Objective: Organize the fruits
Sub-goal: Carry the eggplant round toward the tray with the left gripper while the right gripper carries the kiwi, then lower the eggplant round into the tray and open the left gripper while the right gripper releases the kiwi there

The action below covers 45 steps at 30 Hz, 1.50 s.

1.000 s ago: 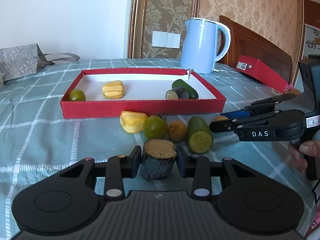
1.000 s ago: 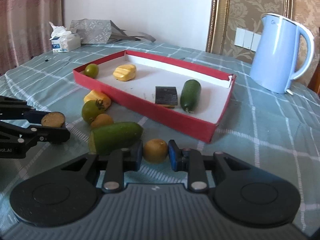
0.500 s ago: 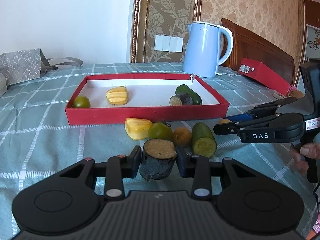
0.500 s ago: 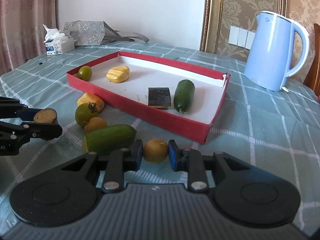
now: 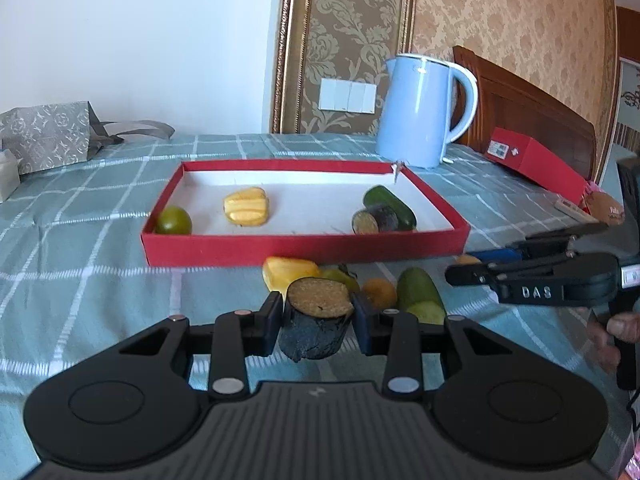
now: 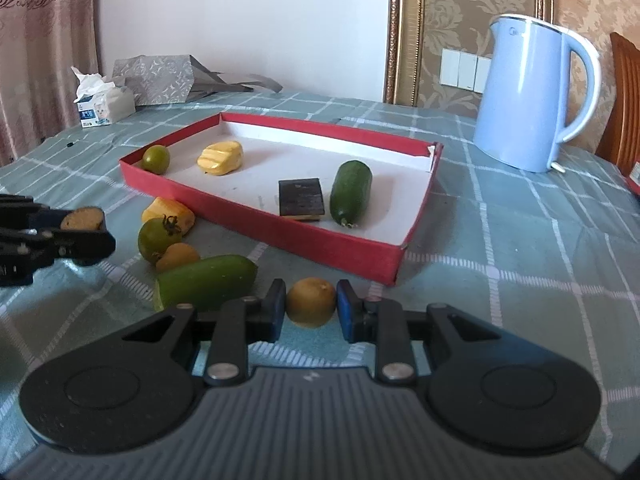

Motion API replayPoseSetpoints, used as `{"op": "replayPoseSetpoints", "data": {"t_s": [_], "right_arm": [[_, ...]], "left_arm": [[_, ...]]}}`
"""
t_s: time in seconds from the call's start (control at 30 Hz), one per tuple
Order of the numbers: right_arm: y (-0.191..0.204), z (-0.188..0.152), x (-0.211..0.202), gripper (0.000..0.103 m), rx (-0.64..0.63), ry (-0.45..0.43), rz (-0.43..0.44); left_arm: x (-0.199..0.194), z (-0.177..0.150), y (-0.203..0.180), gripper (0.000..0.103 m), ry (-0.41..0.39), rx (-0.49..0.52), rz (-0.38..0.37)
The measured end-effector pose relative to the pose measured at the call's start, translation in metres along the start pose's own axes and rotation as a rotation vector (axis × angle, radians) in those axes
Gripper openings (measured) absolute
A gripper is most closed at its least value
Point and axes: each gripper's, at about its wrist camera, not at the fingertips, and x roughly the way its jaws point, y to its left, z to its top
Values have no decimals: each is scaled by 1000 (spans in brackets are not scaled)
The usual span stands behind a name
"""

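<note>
My left gripper (image 5: 318,322) is shut on a black sugarcane stub (image 5: 314,328) with a tan cut face, held above the cloth. My right gripper (image 6: 311,310) is shut on a small yellow-brown round fruit (image 6: 311,301). The red tray (image 5: 304,247) holds a green tomato (image 5: 173,221), a yellow jackfruit piece (image 5: 245,211), a black stub (image 5: 375,219) and a green cucumber (image 5: 390,206). In front of the tray lie a yellow piece (image 6: 168,212), a green tomato (image 6: 158,238), an orange fruit (image 6: 177,257) and a cut cucumber (image 6: 206,280).
A blue kettle (image 6: 528,94) stands at the back right of the checked green cloth (image 6: 520,248). A tissue box (image 6: 105,106) and grey bag (image 6: 160,80) sit at the back left. A red box (image 5: 532,162) lies far right in the left wrist view.
Both grippers have lifted and pulled back from the tray, each carrying its item; the tray and loose fruits look lower and farther away.
</note>
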Motion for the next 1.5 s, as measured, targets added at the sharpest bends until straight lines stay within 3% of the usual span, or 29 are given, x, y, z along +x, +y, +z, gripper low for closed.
{"op": "replayPoseSetpoints", "data": {"t_s": [0.67,1.1,1.3,1.5], "right_arm": [[-7,18,-12,26,32,-58,-34],[-14,20,-5,26,59,-66,-45],[-14,22,-5,26,51,-79,-54],[-18,25,-1,26,63,-80,-51]], "left_arm": [[6,29,16,36,-29,-34,30],[21,73,30,36,-81,-31,53],[53,87,29,36,-59,-1,83],[112,95,20,36,13,36,99]]}}
